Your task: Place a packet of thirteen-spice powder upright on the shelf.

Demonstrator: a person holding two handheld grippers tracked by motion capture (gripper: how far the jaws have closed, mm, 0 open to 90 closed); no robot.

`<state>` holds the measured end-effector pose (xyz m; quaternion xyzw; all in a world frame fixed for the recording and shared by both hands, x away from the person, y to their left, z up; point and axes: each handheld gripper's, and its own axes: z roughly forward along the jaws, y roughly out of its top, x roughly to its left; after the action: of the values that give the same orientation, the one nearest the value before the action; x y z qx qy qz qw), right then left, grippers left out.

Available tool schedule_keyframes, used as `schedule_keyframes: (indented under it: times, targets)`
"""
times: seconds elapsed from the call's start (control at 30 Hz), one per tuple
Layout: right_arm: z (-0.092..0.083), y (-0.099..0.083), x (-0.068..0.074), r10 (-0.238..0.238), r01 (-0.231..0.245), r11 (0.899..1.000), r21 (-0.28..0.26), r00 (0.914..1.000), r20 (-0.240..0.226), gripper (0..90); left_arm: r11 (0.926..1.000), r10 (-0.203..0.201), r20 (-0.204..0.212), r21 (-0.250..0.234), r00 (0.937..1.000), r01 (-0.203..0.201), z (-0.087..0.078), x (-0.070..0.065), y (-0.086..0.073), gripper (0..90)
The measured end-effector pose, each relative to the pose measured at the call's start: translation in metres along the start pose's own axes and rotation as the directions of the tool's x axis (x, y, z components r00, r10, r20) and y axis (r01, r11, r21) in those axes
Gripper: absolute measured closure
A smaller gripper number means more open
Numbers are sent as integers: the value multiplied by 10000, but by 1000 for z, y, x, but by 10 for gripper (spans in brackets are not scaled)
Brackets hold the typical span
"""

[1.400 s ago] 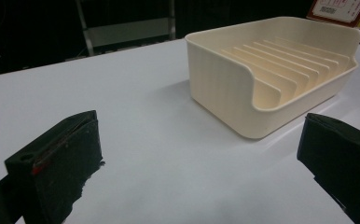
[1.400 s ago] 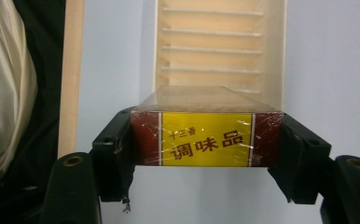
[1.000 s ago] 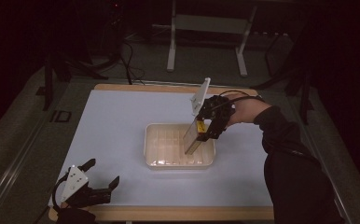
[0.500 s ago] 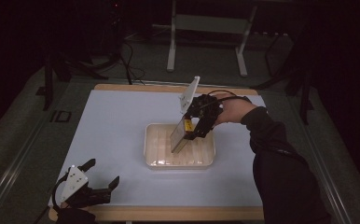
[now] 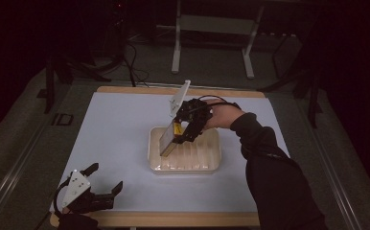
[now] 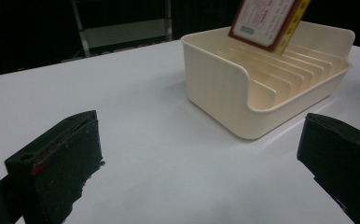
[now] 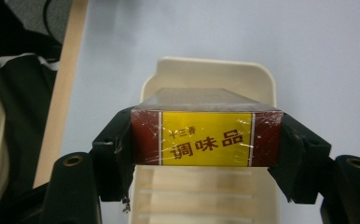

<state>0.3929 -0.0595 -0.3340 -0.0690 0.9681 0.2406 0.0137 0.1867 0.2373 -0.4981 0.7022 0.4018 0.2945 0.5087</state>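
Right gripper (image 5: 177, 139): clamped on the box (image 5: 169, 141), tilted over the tray (image 5: 207, 165).
Left gripper (image 5: 107, 181): jaws spread, holding nothing, well apart from the tray, nearer the person.

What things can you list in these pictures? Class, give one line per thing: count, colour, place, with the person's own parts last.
Box: one, dark red and yellow with printed characters, wrapped in clear film, held tilted over the tray.
Tray: one, cream, ribbed inside, middle of the table.
Table: one, white top with a wooden edge.
Metal frame: one, grey, on the floor beyond the table.
Right claw: one, black, shut on the box above the tray.
Left claw: one, black, open, at the table's near left corner.
Sleeve: one, black, reaching in from the lower right.
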Motion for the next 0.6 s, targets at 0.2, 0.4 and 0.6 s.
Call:
schedule_keyframes:
  times: [0.2,0.4,0.6]
  targets:
    - [19,4,-6,124,-124,9999,-53,9999,90,321,10000,6,33,4,10000,-6,0,0,0,0]
    - [34,5,-11,436,-434,9989,-155,9989,159,321,10000,20,53,11,10000,-20,0,0,0,0]
    - [52,7,-13,637,-637,9979,138,9980,42,321,10000,45,71,29,10000,-45,0,0,0,0]
